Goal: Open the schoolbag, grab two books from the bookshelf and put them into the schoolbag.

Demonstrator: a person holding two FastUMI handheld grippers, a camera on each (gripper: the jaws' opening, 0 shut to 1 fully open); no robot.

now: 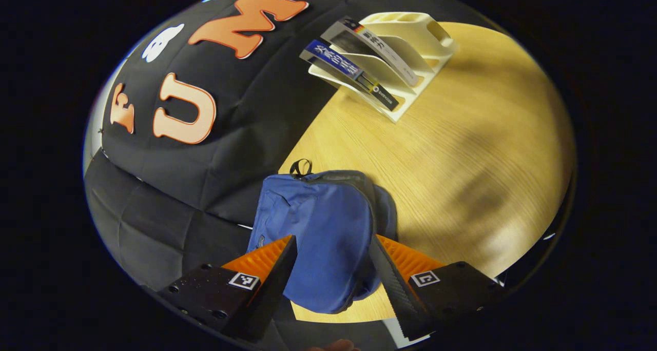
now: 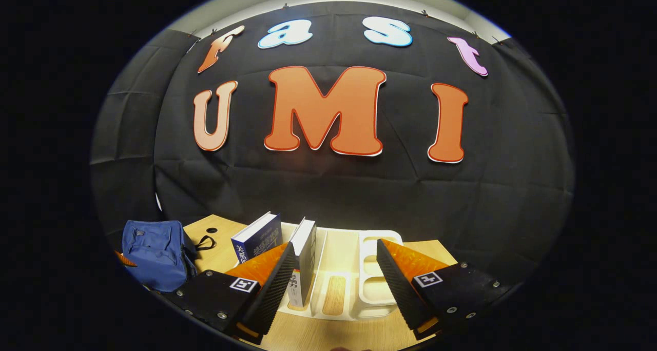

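Observation:
A blue schoolbag (image 1: 321, 233) lies on the wooden table (image 1: 462, 151), zipped closed as far as I can see. My left gripper (image 1: 333, 269) hovers open over it, one finger on each side of the bag, not clearly pressing it. A white slotted bookshelf (image 1: 395, 53) stands farther off with two books (image 1: 354, 71) leaning in it. In the right gripper view, my right gripper (image 2: 336, 274) is open in front of the bookshelf (image 2: 359, 269). A blue-covered book (image 2: 256, 240) and a second book (image 2: 303, 261) stand in its left slots. The schoolbag (image 2: 154, 253) lies to the left.
The black cloth wall (image 2: 328, 187) rises right behind the table. Bare tabletop (image 1: 487, 187) stretches to the right of the bag in the left gripper view. The bookshelf's right slots (image 2: 377, 258) hold nothing.

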